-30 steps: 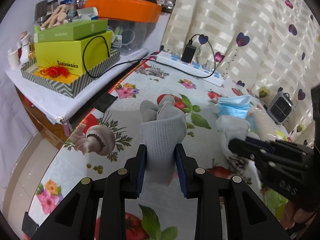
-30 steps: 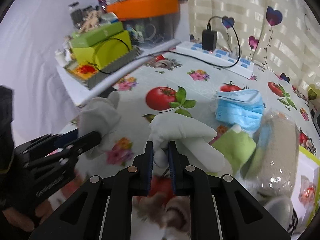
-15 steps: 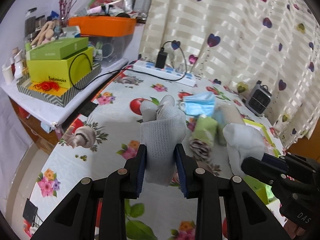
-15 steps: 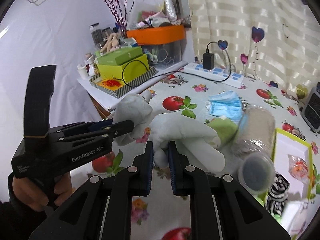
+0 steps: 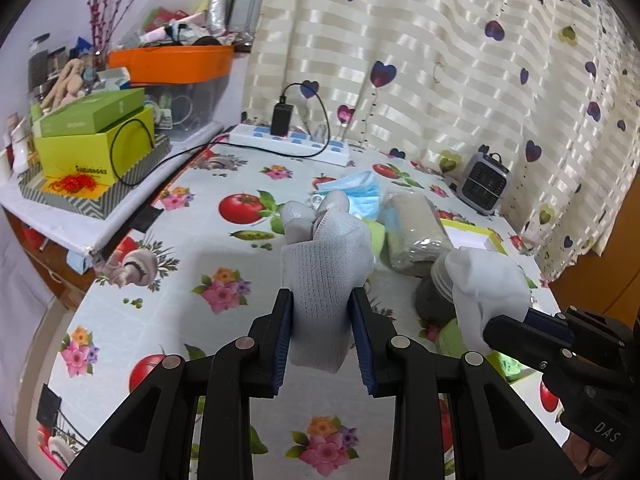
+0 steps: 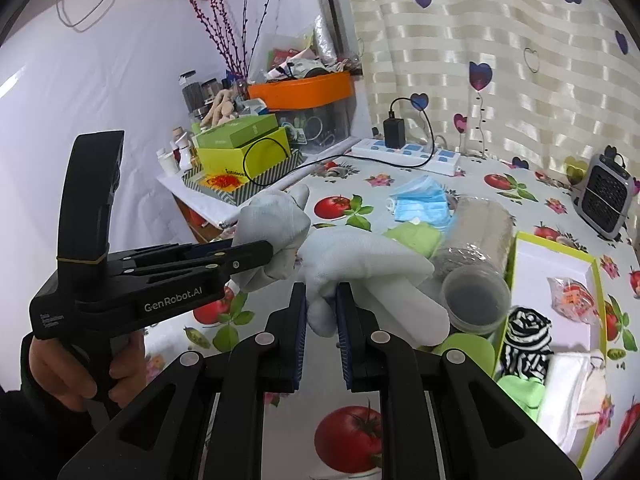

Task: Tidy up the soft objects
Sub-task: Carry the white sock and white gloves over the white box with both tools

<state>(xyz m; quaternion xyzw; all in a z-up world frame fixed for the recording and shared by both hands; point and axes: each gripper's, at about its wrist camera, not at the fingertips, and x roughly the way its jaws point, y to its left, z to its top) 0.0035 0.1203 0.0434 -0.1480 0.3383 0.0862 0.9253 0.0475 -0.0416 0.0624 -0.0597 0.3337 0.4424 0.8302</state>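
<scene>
Clamping a grey glove at its cuff, the left gripper is held above the table; the glove's long axis runs away from the jaws, its fingers pointing up and towards the far side. A white glove is pinched by its bunched lower part between the narrowly set pads of the right gripper, and its long fingers are pointed to the right and slightly down, roughly across the view. Both gloves are carried clear of the surface, the grey one to the left of the white one and close beside it in the right wrist view. A person's hand is seen wrapped around the left gripper's handle.

Beyond the gloves, a blue face mask, a green cloth and a beige roll in clear wrap are laid together on the table. To the right, a shallow yellow-edged box is set, with a black-and-white striped item at its near left corner. The table is covered with a cloth printed with tomatoes, flowers and mushrooms. At the far edge a white power strip is placed against a striped curtain with hearts. A small grey heater is stood at the far right. On the left, a shelf is crowded with green boxes and an orange bin.
</scene>
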